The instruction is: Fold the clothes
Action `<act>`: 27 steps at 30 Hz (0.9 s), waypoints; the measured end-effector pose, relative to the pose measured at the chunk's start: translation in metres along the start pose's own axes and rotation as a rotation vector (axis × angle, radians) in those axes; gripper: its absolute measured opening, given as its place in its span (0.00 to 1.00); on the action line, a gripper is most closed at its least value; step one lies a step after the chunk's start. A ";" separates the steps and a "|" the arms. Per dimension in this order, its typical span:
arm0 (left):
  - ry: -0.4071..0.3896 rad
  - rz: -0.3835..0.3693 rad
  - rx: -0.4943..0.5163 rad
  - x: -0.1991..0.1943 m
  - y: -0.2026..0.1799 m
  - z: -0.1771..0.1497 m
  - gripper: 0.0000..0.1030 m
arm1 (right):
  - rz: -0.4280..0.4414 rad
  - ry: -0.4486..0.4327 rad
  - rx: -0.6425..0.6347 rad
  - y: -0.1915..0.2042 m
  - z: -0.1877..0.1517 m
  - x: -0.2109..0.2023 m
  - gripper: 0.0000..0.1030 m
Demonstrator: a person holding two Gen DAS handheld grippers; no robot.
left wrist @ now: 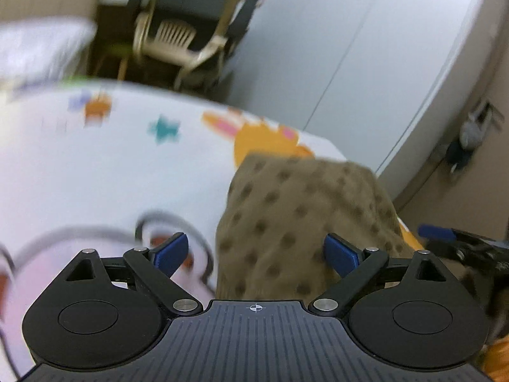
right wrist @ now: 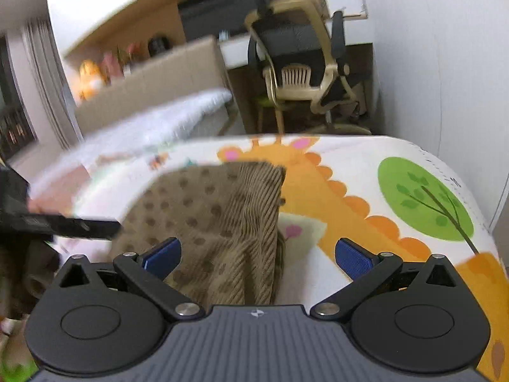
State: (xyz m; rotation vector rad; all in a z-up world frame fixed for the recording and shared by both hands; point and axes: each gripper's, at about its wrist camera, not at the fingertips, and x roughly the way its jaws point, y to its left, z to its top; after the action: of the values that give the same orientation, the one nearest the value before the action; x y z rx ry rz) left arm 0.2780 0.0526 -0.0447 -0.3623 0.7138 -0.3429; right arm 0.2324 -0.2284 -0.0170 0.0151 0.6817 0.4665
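A brown corduroy garment with darker dots [left wrist: 305, 216] lies folded in a rough block on a white cartoon-print play mat [left wrist: 95, 165]. My left gripper [left wrist: 256, 251] is open, its blue fingertips [left wrist: 170, 251] spread above the garment's near left edge, holding nothing. In the right wrist view the same garment [right wrist: 216, 210] lies on the mat [right wrist: 366, 172]. My right gripper [right wrist: 257, 254] is open over the garment's near right edge, empty. The right gripper also shows at the right edge of the left wrist view [left wrist: 458, 242].
A beige office chair [right wrist: 302, 63] stands at a desk beyond the mat's far edge. A white mattress [right wrist: 152, 121] and a cardboard box [right wrist: 152, 76] sit at the back left. A white wall [right wrist: 445, 47] runs along the right. The mat's rounded edge [right wrist: 477, 197] is near right.
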 end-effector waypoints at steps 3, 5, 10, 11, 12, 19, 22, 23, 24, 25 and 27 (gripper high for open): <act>0.005 -0.075 -0.083 0.005 0.011 -0.007 0.93 | -0.107 0.034 -0.112 0.012 -0.012 0.014 1.00; -0.002 -0.111 -0.092 0.007 0.008 -0.010 0.93 | -0.133 0.024 -0.136 0.017 -0.016 0.012 1.00; -0.021 -0.203 -0.114 0.010 0.002 -0.016 0.90 | -0.153 -0.023 -0.212 0.033 -0.017 0.016 1.00; -0.024 -0.221 -0.119 0.011 0.000 -0.017 0.90 | -0.141 -0.031 -0.217 0.036 -0.016 0.018 1.00; -0.028 -0.239 -0.123 0.012 -0.001 -0.018 0.88 | -0.128 -0.033 -0.222 0.040 -0.013 0.023 1.00; -0.104 -0.206 -0.155 -0.023 0.031 -0.009 0.87 | -0.007 -0.078 -0.406 0.133 0.030 0.090 1.00; -0.148 -0.108 -0.226 -0.047 0.075 0.000 0.87 | 0.003 -0.079 -0.422 0.146 0.038 0.103 1.00; -0.164 -0.075 -0.254 -0.055 0.092 0.005 0.87 | 0.005 -0.079 -0.426 0.149 0.041 0.107 1.00; -0.178 -0.039 -0.277 -0.063 0.107 0.009 0.87 | 0.007 -0.079 -0.430 0.153 0.043 0.111 1.00; -0.191 0.004 -0.285 -0.071 0.117 0.012 0.87 | 0.009 -0.079 -0.434 0.156 0.046 0.114 1.00; -0.217 0.090 -0.300 -0.086 0.138 0.019 0.86 | 0.013 -0.078 -0.441 0.163 0.051 0.122 1.00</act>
State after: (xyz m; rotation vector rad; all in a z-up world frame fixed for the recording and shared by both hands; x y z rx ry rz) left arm 0.2551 0.2147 -0.0428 -0.6391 0.5662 -0.1081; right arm 0.2793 -0.0239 -0.0244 -0.3763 0.4909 0.6176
